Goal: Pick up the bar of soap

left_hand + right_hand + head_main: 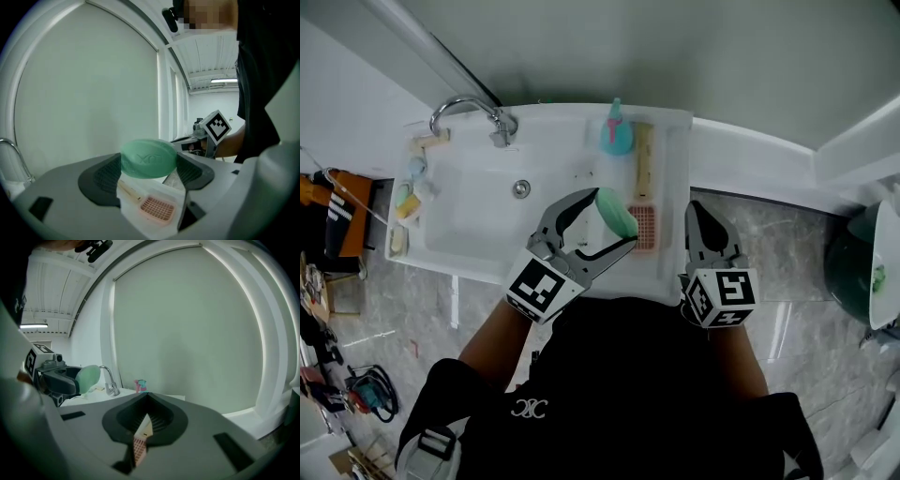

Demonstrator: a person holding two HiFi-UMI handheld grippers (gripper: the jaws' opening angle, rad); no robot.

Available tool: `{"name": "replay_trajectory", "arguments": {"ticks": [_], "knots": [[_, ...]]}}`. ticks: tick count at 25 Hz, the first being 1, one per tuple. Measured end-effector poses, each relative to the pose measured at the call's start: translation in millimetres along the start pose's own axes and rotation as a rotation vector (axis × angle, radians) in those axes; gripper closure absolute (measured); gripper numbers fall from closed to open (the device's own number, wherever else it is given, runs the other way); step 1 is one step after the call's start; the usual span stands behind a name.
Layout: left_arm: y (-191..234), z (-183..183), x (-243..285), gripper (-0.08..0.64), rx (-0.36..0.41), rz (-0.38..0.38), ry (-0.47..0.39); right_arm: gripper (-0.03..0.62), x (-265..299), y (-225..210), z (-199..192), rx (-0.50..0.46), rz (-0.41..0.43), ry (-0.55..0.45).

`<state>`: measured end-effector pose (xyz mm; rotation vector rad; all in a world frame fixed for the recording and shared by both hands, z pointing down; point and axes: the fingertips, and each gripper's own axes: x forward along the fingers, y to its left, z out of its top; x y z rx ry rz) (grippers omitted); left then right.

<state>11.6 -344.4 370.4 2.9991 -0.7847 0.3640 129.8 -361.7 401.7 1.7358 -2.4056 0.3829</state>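
Observation:
A green oval bar of soap (pixel 617 213) is lifted above the right ledge of the white sink (pixel 478 220). My left gripper (pixel 602 228) is shut on the bar of soap (pixel 148 158), which sits squarely between both jaw pads and well above the ledge. From the right gripper view the soap (pixel 87 378) shows at the left, held in the other gripper. My right gripper (pixel 705 229) hangs to the right of the sink, beyond its edge, with its jaws closed together and nothing in them.
A pink slotted soap dish (pixel 643 228) lies on the sink ledge just under the soap. Behind it lie a wooden-handled brush (pixel 644 161) and a teal bottle (pixel 616 133). A chrome tap (pixel 469 114) stands at the back left, with small items (pixel 410 192) on the left ledge.

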Motion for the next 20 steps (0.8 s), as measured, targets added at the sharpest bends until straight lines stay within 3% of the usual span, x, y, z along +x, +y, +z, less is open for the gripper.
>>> {"name": "replay_trajectory", "arguments": {"ticks": [13,20], "knots": [[10.0,-0.3,-2.8,0.184,-0.021,0.001,-0.022,0.586,-7.6,0.5,1.5,0.0,-0.055,-0.018],[2.0,-9.7,-1.0,0.184,-0.024,-0.009,-0.008,0.586,-4.3,6.2,-1.6,-0.007,-0.044,-0.007]]}}
